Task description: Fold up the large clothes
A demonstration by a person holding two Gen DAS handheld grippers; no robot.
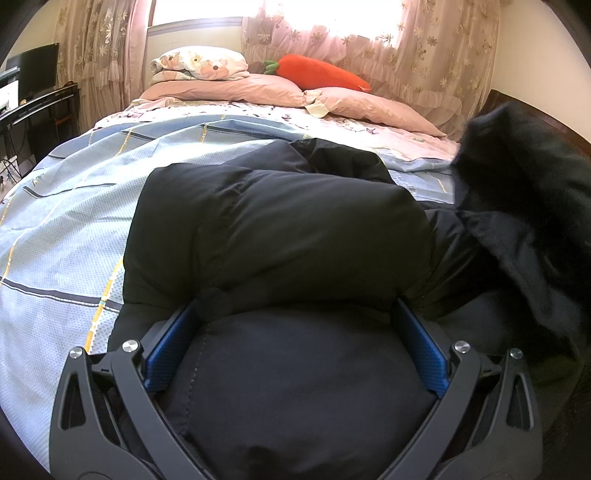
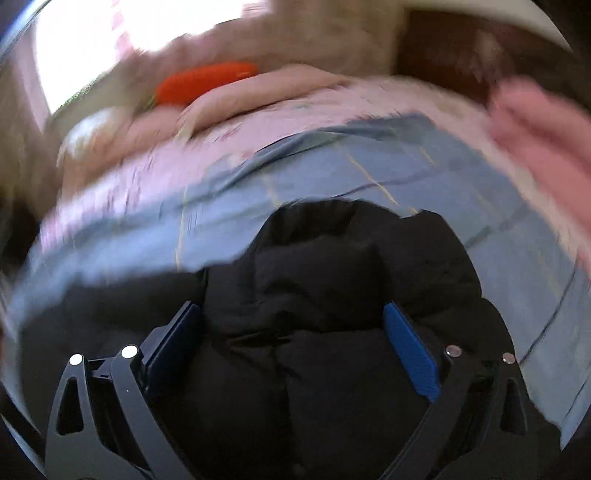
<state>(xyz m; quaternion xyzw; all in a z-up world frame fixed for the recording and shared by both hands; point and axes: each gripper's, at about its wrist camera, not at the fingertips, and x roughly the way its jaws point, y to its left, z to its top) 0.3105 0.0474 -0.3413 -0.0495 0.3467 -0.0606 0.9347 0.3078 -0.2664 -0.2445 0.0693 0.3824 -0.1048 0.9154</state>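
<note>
A large black puffer jacket (image 1: 280, 229) lies on the blue checked bedsheet (image 1: 74, 206). My left gripper (image 1: 295, 314) has its jaws wide apart, with thick jacket padding bulging between the blue pads (image 1: 173, 343). At the right of the left wrist view, a blurred black part of the jacket (image 1: 517, 192) is raised off the bed. In the blurred right wrist view, my right gripper (image 2: 291, 317) also stands wide, with the jacket (image 2: 332, 280) filling the space between its pads (image 2: 413, 354). Whether either gripper squeezes the fabric is unclear.
Pink pillows (image 1: 258, 88), a folded floral quilt (image 1: 199, 64) and an orange carrot plush (image 1: 321, 72) lie at the bed's head under a curtained window (image 1: 332, 26). A dark desk with a monitor (image 1: 33, 88) stands at the left. A pink cloth (image 2: 546, 136) shows at the right.
</note>
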